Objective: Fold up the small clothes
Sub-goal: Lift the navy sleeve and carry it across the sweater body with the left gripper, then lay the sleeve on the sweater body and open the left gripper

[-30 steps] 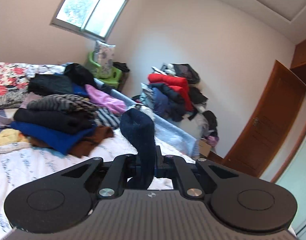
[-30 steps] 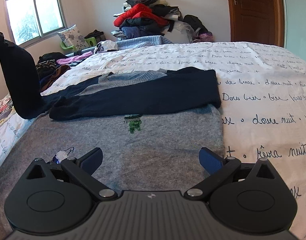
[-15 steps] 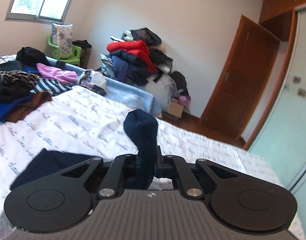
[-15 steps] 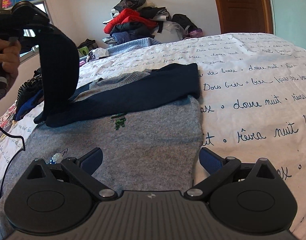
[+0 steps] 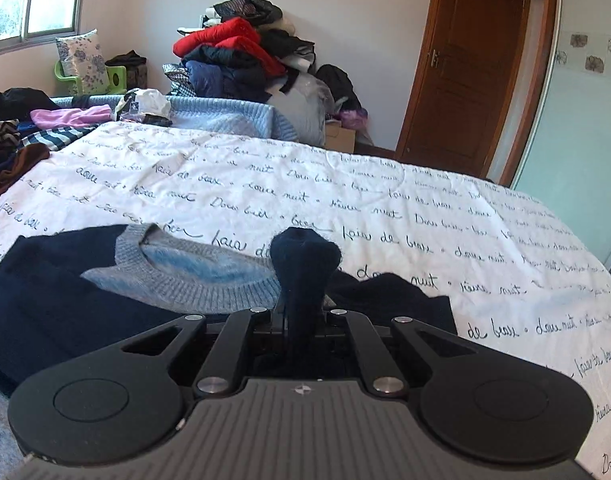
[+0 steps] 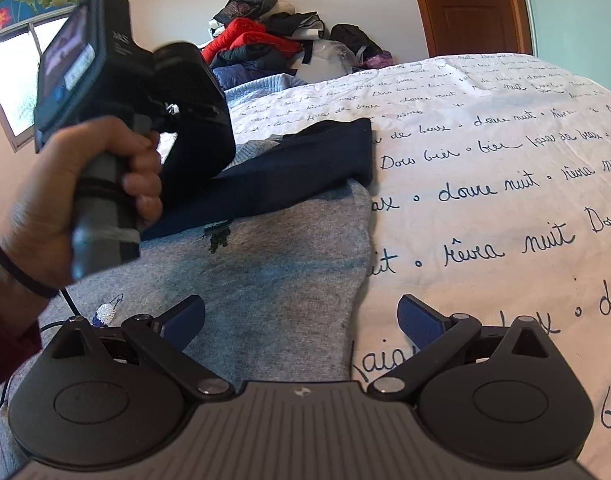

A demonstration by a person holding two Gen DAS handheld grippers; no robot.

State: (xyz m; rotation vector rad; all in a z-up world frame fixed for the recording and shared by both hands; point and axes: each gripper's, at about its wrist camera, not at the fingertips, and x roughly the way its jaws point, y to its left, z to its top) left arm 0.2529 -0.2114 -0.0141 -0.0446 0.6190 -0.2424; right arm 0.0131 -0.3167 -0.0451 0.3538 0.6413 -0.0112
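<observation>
A small grey sweater (image 6: 289,264) with navy sleeves lies flat on the white bedspread (image 6: 505,184). Its grey collar (image 5: 185,280) shows in the left wrist view. One navy sleeve (image 6: 329,148) is folded across the chest. My left gripper (image 5: 301,312) is shut on the cuff of the other navy sleeve (image 5: 305,256) and holds it above the collar area. In the right wrist view the left gripper's body (image 6: 117,92) and the hand holding it hover over the sweater's left side. My right gripper (image 6: 301,316) is open and empty above the sweater's lower right hem.
The bedspread (image 5: 345,188) has black script print. A heap of clothes (image 5: 241,52) stands by the far wall. Folded garments (image 5: 21,136) lie at the left edge of the bed. A wooden door (image 5: 473,68) is at the right.
My left gripper has carried the navy sleeve from the left side of the bed to the right, over the sweater's collar. My right gripper has stayed open near the hem.
</observation>
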